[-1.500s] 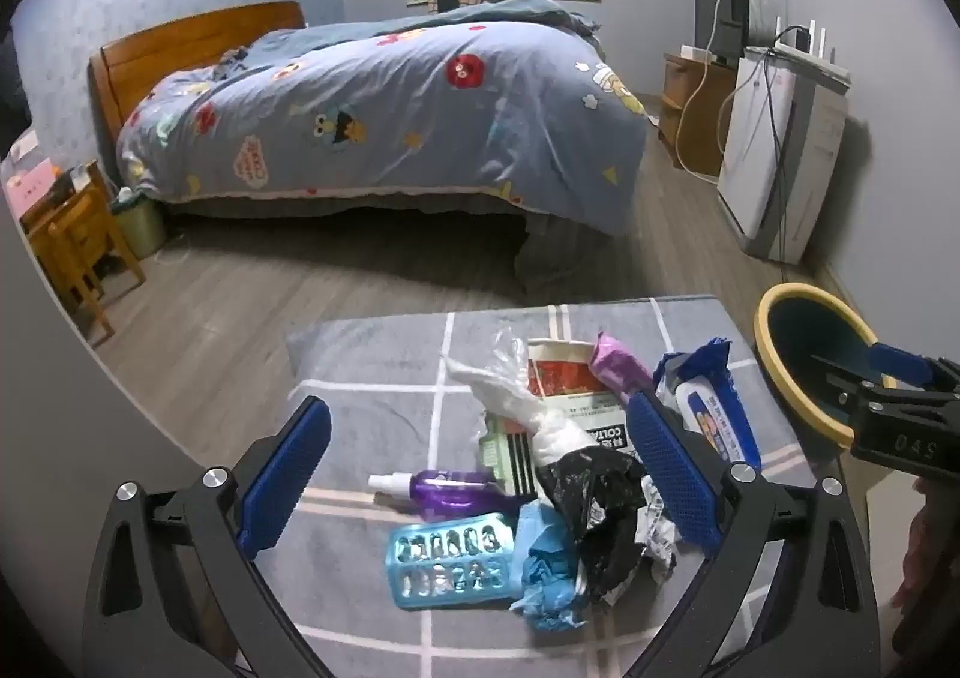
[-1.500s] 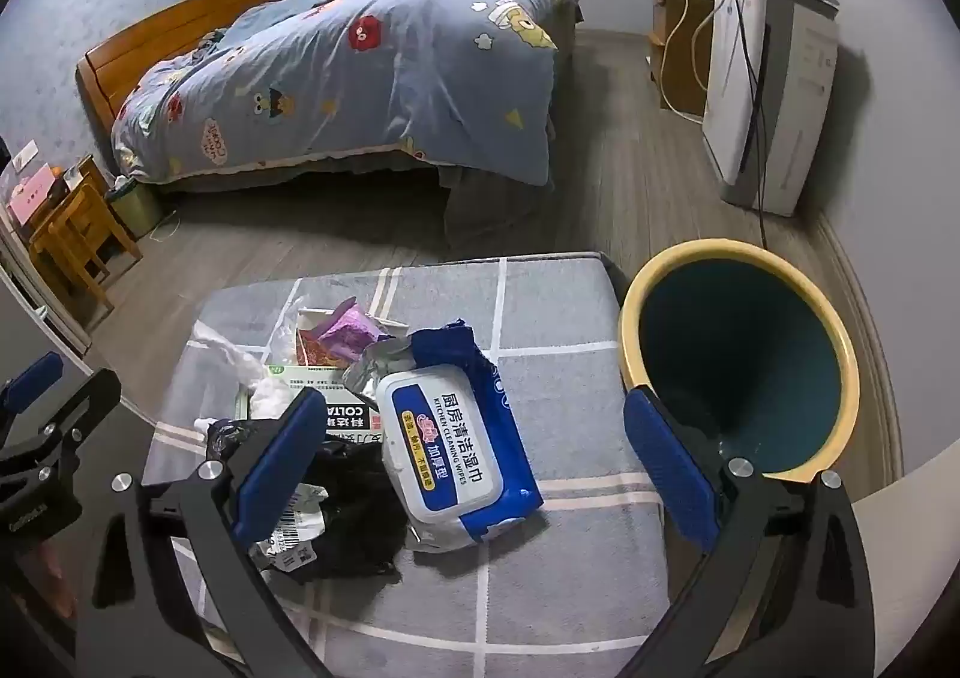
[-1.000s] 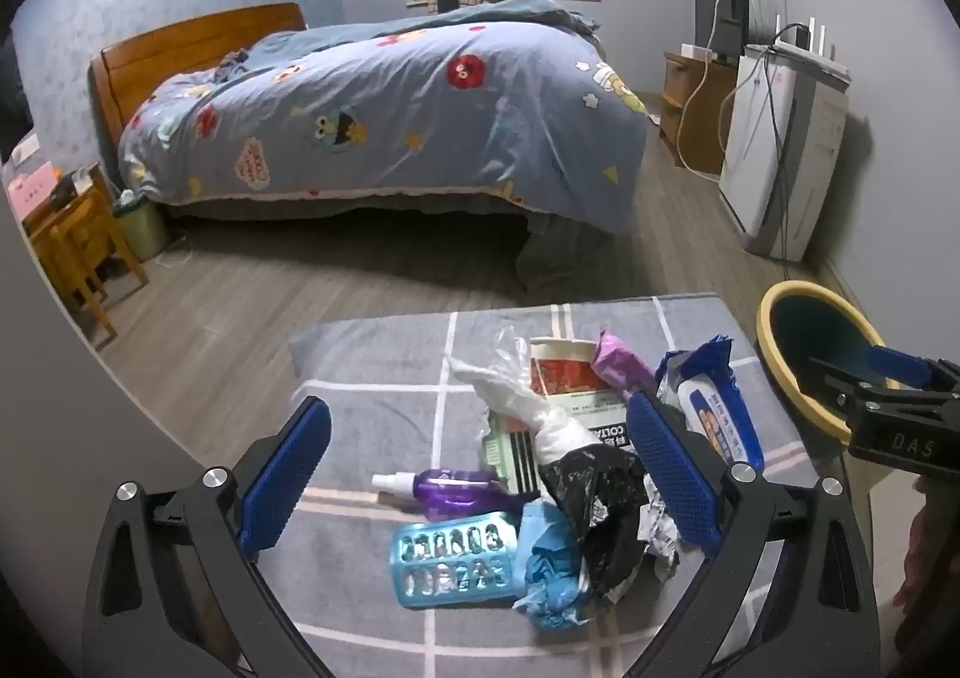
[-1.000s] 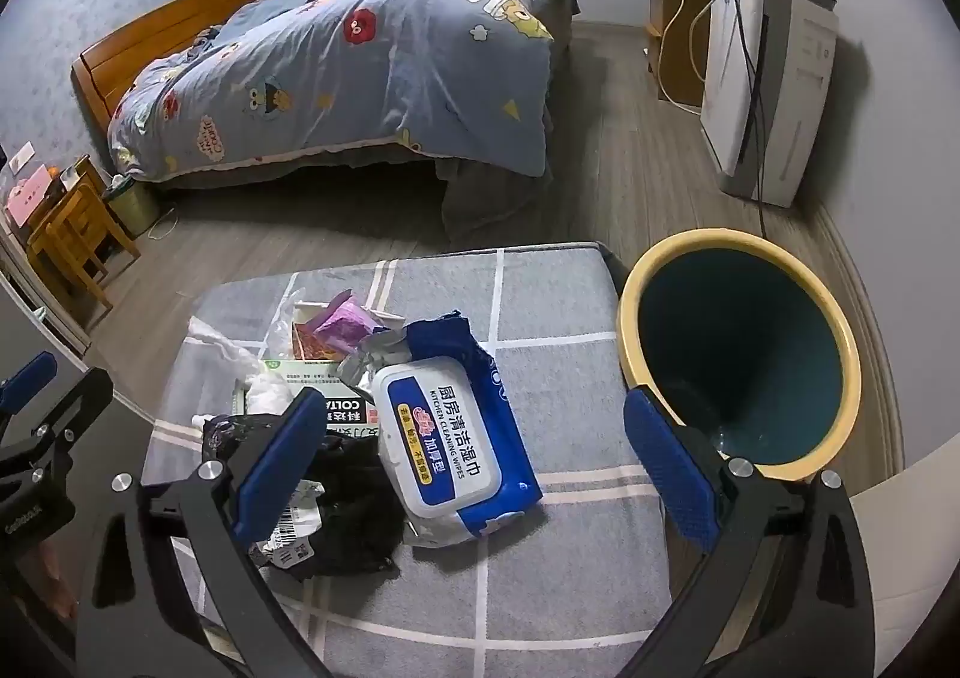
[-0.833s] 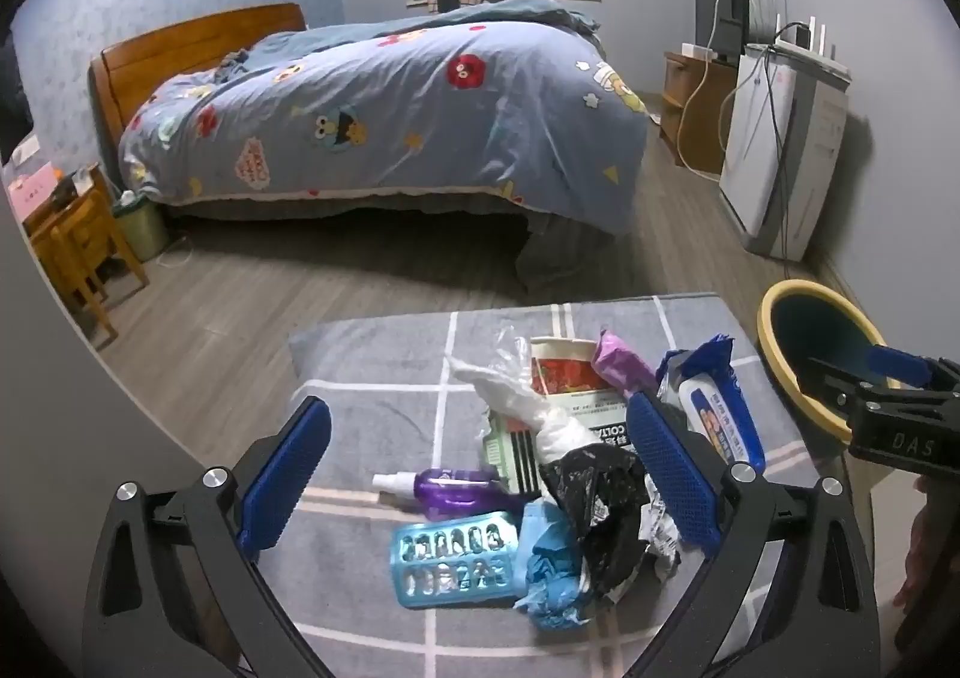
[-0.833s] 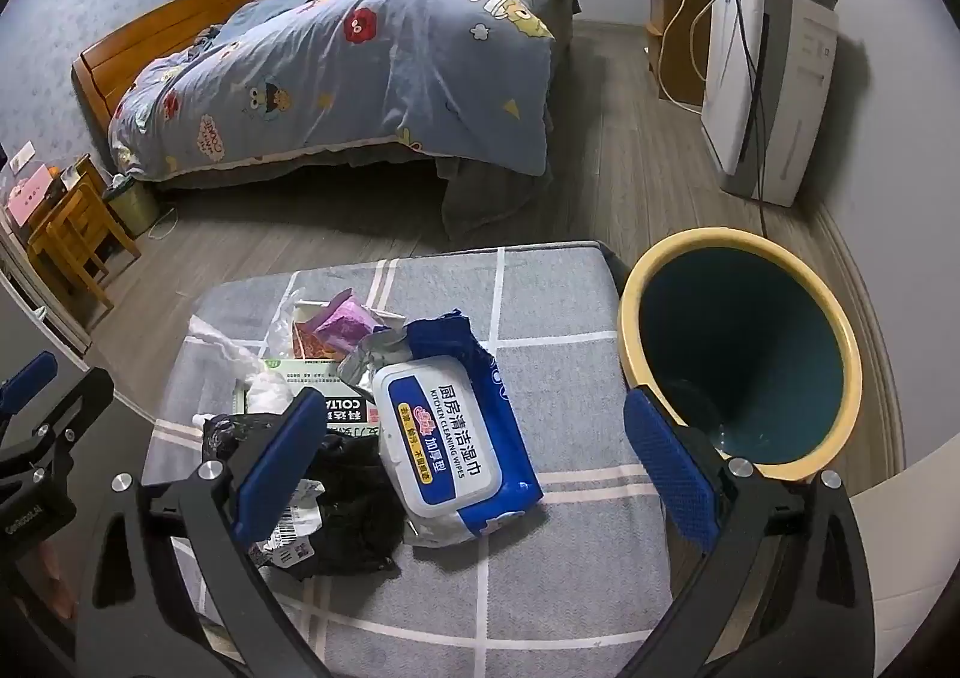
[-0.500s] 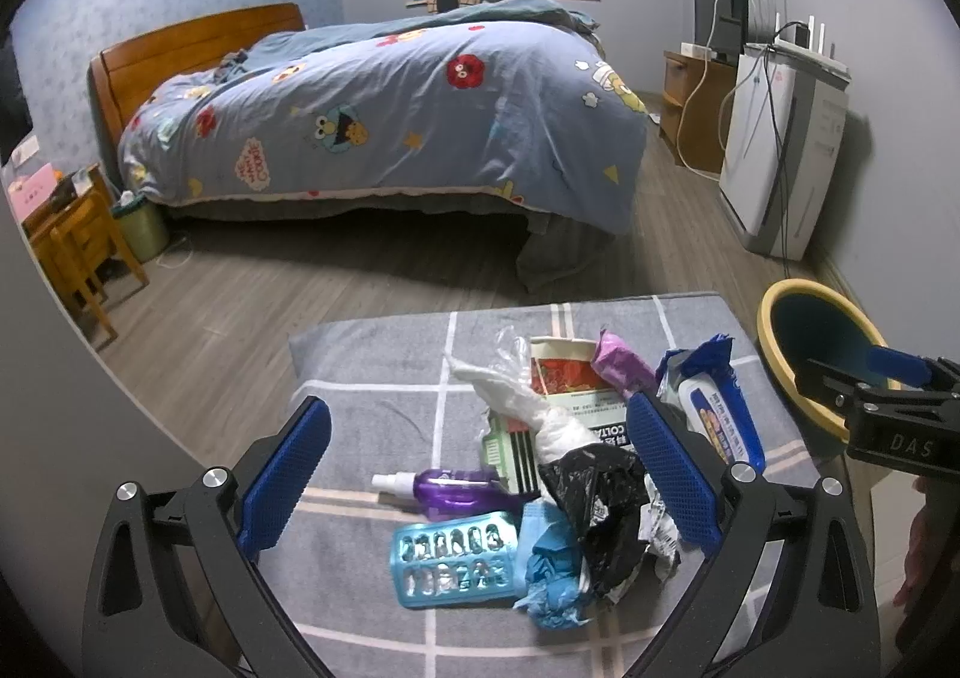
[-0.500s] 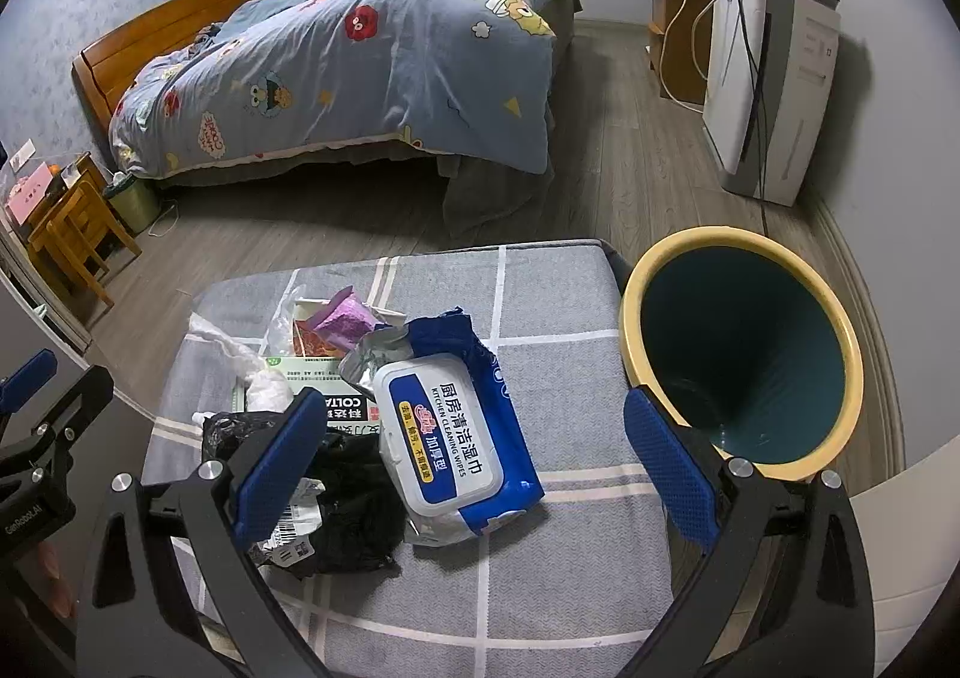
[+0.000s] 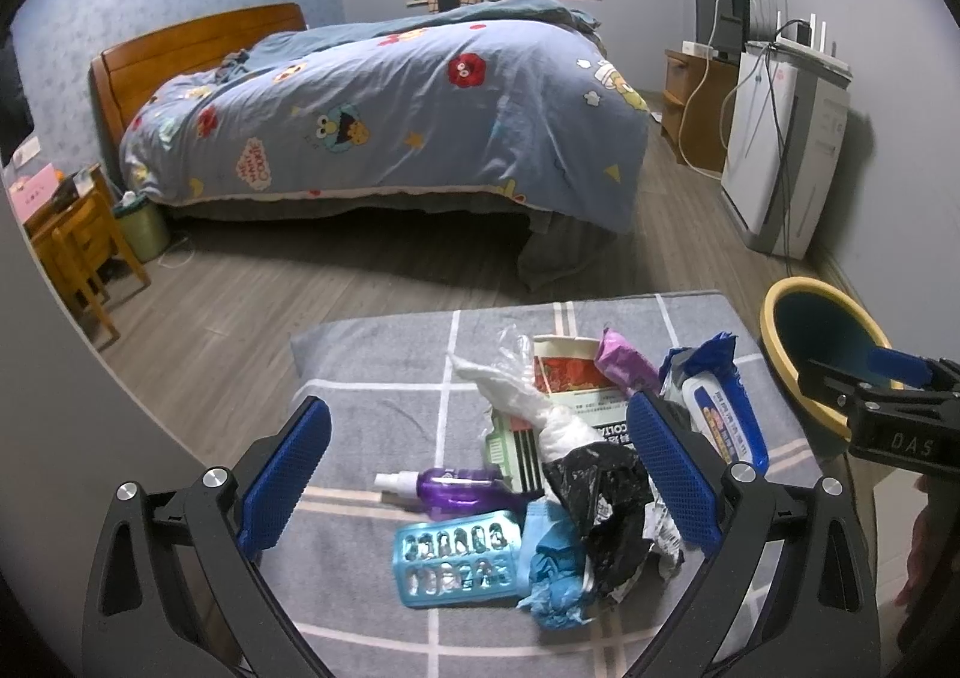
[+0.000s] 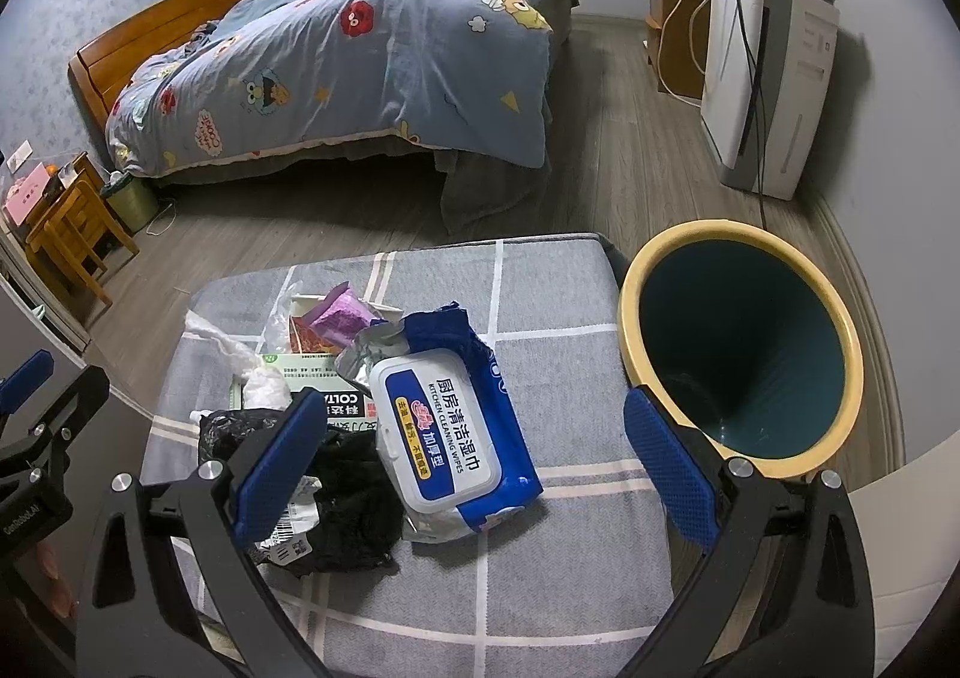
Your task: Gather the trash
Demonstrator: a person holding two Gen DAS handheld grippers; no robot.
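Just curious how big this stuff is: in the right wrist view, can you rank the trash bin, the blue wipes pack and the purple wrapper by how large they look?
1. Trash bin, largest.
2. Blue wipes pack.
3. Purple wrapper, smallest, though it lies farther from the camera and is partly hidden.

surface (image 10: 540,588) – grey, white grid | bin (image 10: 840,330) – yellow rim, teal inside | wipes pack (image 10: 456,438) – blue-white | bottle (image 9: 456,483) – purple | bag (image 9: 606,492) – black

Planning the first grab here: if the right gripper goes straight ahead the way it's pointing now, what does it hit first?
Probably the blue wet wipes pack: it lies on the grey checked cloth between the right gripper and its open fingers' line. Depth is uncertain; the bin sits off to the right.
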